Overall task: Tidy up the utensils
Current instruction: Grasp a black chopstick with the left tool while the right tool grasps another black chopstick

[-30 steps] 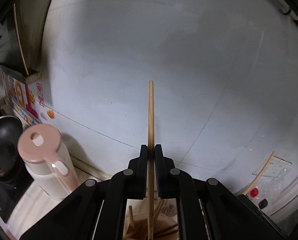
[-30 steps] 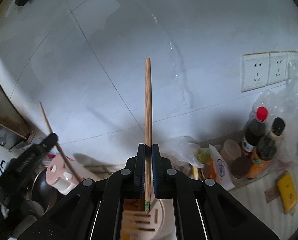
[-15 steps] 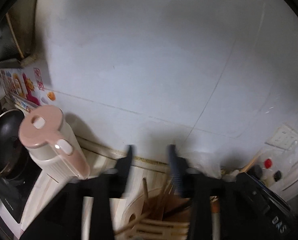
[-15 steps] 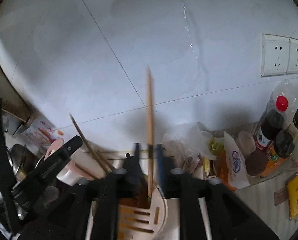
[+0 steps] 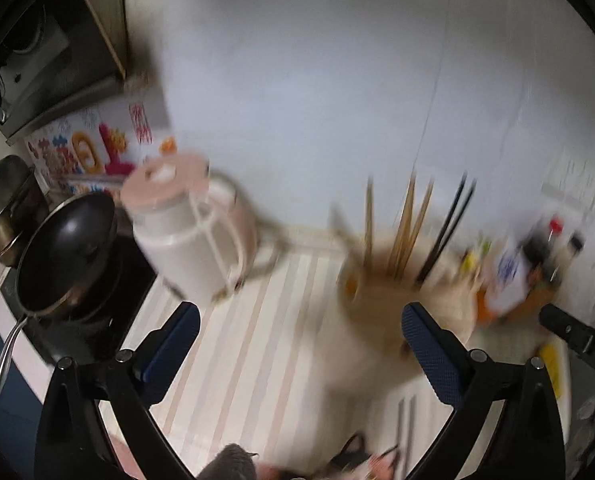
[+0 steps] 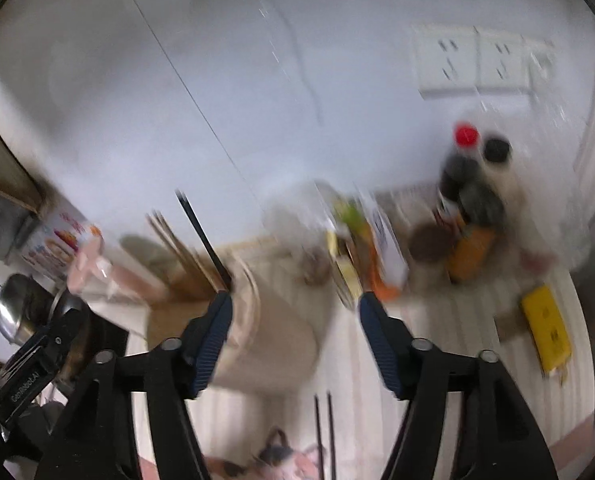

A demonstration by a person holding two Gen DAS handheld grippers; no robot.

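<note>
Chopsticks (image 5: pixel 407 224) stand bunched in the holder (image 5: pixel 381 304) on the striped bench (image 5: pixel 249 344), wooden ones leaning beside a dark pair, and another dark pair (image 6: pixel 323 428) lies flat on the bench nearer to me. My left tongs (image 5: pixel 299 342) have just been opening and now gape wide with nothing between them; my right tongs (image 6: pixel 295 332) have just been opening too and hold nothing, the holder sitting just beyond their left finger. Both views are smeared, so I cannot tell exactly how the sticks sit inside the holder. My worry from here is the holder itself: it looks light and top-heavy with tall sticks, and a finger clipping its rim could tip it. The flat dark pair also looks thin and low against the bench, so I might pinch only one stick or skid both away. A kettle (image 5: pixel 185 236) and bottles (image 6: pixel 465 184) crowd either side.
</note>
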